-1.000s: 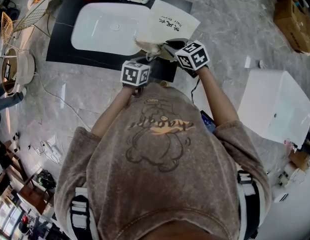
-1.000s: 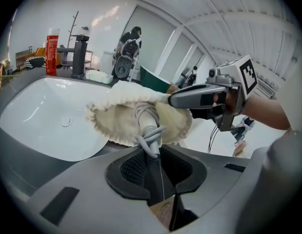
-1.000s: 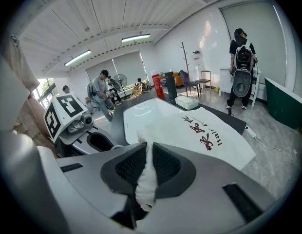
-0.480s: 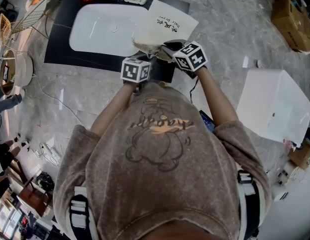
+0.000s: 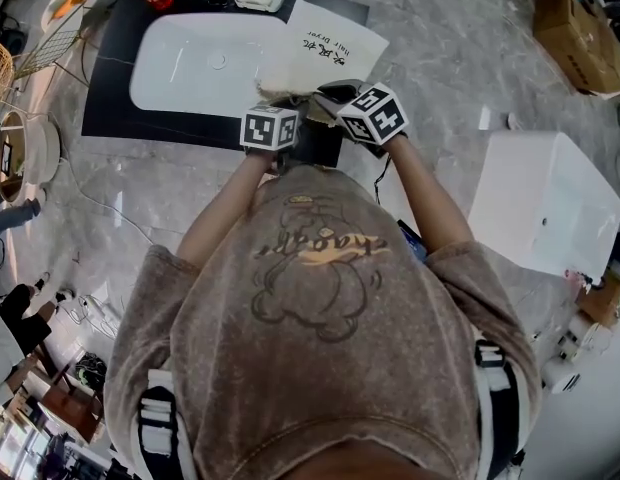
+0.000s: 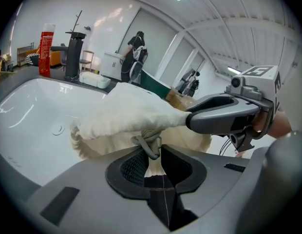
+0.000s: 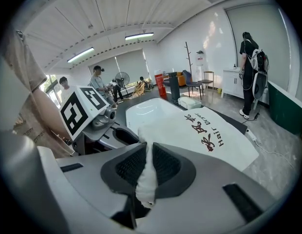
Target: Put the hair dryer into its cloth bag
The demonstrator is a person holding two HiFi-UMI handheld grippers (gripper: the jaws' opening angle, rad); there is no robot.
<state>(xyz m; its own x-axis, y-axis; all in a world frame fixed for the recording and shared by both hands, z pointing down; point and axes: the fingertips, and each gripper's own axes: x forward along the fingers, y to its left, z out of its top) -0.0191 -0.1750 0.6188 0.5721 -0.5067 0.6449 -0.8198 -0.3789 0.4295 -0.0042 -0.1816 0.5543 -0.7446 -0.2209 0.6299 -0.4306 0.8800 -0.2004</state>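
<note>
- Left gripper: jaws nearly together, pinching the grey drawstring where it loops out of the gathered mouth of the cloth bag.
- Right gripper: jaws clenched on a fold of the same bag's white cloth, just beside the left gripper.
- The bag stretches away from both grippers over the right end of a white basin.
- Whether the hair dryer is inside cannot be told.
- Black print on the bag reads "Hair Dryer", beside a row of Chinese characters.
- The basin is set in a black counter, with a black tap and a red bottle at its far edge.
- The floor is grey and marbled; a white box stands to the right.
- The room has white walls and strip lights, with people standing in the background.
</note>
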